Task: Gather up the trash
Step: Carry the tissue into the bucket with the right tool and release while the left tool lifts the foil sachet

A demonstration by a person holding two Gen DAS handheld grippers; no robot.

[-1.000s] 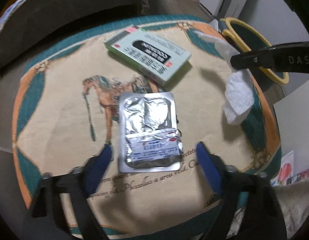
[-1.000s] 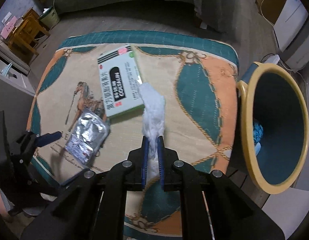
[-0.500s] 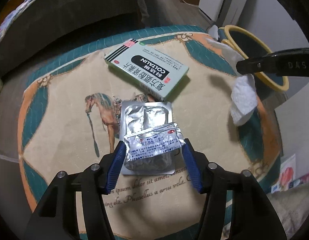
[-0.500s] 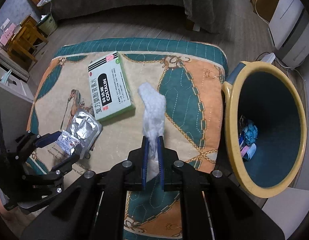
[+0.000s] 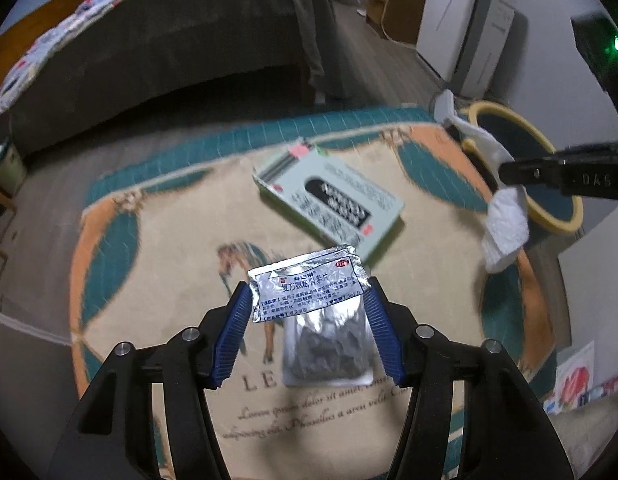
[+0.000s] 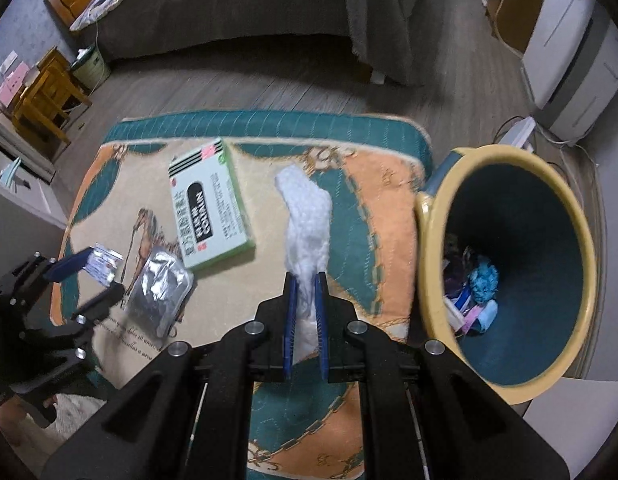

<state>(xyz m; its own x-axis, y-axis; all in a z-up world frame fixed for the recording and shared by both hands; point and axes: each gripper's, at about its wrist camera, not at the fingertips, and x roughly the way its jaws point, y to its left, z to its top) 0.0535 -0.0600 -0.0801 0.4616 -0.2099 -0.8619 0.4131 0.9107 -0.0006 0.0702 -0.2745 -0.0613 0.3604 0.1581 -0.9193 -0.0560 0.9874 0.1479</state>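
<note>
My left gripper [image 5: 307,300] is shut on a crumpled silver medicine sachet [image 5: 307,286] and holds it above the patterned mat [image 5: 157,264]. A silver blister tray [image 5: 329,354] lies on the mat just below it. The sachet [image 6: 103,262] and the tray [image 6: 159,290] also show in the right wrist view. My right gripper [image 6: 305,282] is shut on a white tissue wad [image 6: 307,216], held above the mat left of the yellow-rimmed bin [image 6: 581,216]. The tissue [image 5: 505,228] and bin [image 5: 569,220] show at the right of the left wrist view.
A green and white medicine box [image 5: 329,200] lies on the mat, also in the right wrist view [image 6: 207,204]. The bin holds several bits of trash [image 6: 475,292]. A dark sofa [image 6: 229,8] stands behind, a white appliance [image 6: 569,52] at the right, wooden chairs [image 6: 45,96] at the left.
My left gripper closed on the sachet and lifted it off the blister tray. My right gripper moved the tissue right, closer to the bin.
</note>
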